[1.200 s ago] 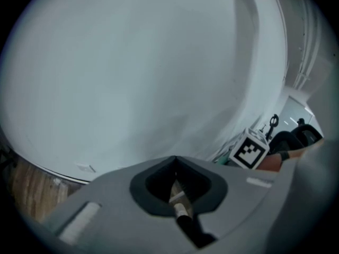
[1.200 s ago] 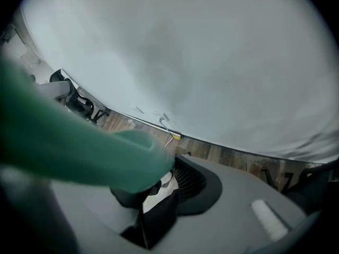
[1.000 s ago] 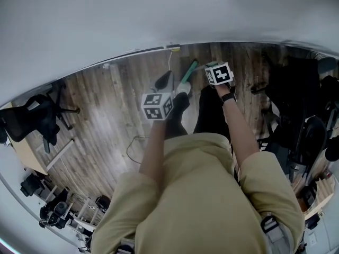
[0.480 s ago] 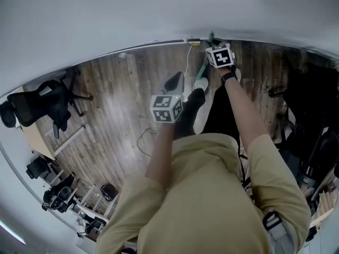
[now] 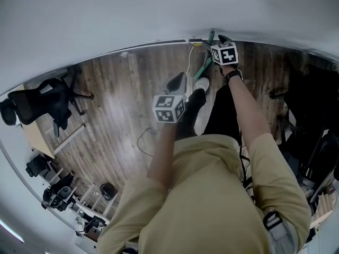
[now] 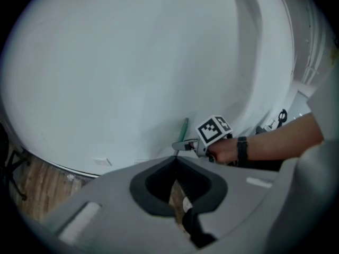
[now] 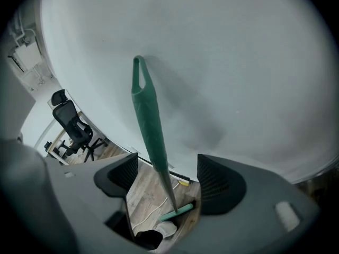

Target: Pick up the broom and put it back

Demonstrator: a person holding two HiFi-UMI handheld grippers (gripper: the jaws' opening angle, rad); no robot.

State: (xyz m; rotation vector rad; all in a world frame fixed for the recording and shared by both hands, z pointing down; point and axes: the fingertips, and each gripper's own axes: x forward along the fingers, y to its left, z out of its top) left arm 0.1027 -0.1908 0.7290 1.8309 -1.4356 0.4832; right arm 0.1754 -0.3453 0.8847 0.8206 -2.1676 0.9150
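Office chair [image 5: 39, 107] at far left on the wood floor [image 5: 116, 105], well apart from the work. Left gripper [image 6: 175, 160] held out over the floor, angled down; its jaw tips meet, nothing between them. Broom [image 7: 150, 120] just right of it: the green handle leans against the white wall [image 5: 132, 15], hanging loop at the top, green head down on the floor by the baseboard. Right gripper [image 7: 168, 165] at the wall, jaws just opened wide. The handle stands between the pads, and neither pad presses on it. Broom rests on wall and floor alone.
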